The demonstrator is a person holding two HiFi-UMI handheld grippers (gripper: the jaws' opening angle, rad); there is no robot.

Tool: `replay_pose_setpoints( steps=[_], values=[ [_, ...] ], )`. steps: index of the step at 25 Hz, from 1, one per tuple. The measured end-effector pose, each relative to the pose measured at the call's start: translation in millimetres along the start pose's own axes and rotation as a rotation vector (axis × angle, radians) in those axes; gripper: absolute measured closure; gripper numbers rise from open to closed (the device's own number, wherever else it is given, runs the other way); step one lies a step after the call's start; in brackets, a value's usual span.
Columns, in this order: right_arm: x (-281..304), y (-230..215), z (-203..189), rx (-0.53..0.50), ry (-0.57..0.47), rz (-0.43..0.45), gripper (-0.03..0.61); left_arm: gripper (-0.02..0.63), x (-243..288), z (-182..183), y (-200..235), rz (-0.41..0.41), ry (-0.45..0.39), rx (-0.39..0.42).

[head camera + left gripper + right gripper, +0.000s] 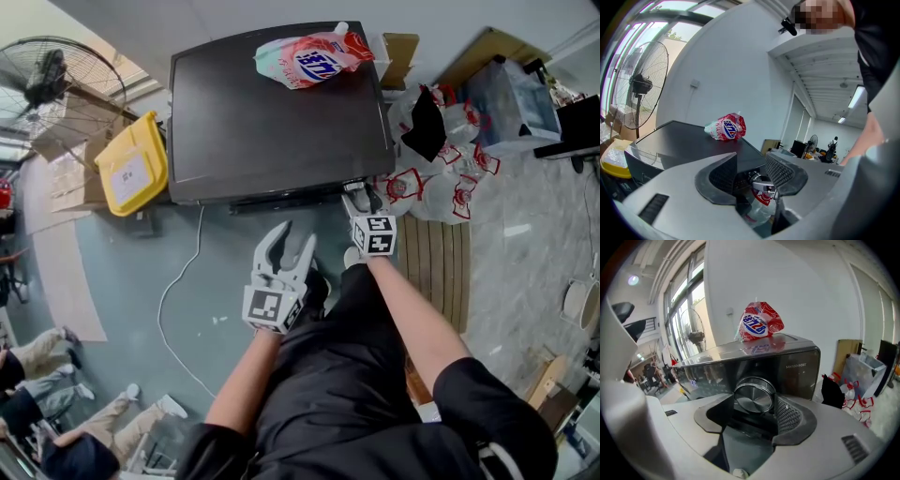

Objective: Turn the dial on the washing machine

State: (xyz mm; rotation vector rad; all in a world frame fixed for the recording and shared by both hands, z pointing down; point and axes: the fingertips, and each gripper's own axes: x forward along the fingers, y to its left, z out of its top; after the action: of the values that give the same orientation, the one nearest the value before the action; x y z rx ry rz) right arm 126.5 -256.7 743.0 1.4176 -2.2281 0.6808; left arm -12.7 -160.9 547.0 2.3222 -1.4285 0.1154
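Note:
The washing machine [281, 112] is a dark box with a glossy front panel [787, 364]. On that panel sits a round metal dial [753, 397]. My right gripper [754, 403] is shut on the dial, one pad against each side; in the head view it [359, 195] is at the machine's front right corner. My left gripper [289, 246] hangs open in the air in front of the machine, holding nothing. Between its spread jaws in the left gripper view [750, 165] only the right gripper's metal tip and plastic jugs show. A red and white detergent bag [311, 56] lies on the machine's top.
A yellow bin [133, 167] stands left of the machine, a floor fan [42, 75] beyond it. A white cable [178, 300] trails over the floor. Plastic jugs and bags [441, 178] crowd the right side by a wooden slatted board [436, 272]. Seated people's legs [56, 394] are bottom left.

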Motion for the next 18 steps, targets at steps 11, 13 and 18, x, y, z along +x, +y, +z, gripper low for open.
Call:
replay_pose_setpoints(
  steps=[11,13,18],
  values=[
    [-0.7,-0.6,-0.2,-0.025,-0.006,0.012,0.325,0.446,3.3,-0.8,0.8,0.009,-0.002,-0.002],
    [-3.1,-1.6,-2.2,-0.054,0.002,-0.011,0.324,0.446,2.7,-2.6,0.3,0.004,-0.005,-0.006],
    [-1.7,1.1,-5.9,-0.109,0.018,-0.016,0.321,0.446,3.4,-3.7,0.1,0.016,0.006,-0.005]
  ],
)
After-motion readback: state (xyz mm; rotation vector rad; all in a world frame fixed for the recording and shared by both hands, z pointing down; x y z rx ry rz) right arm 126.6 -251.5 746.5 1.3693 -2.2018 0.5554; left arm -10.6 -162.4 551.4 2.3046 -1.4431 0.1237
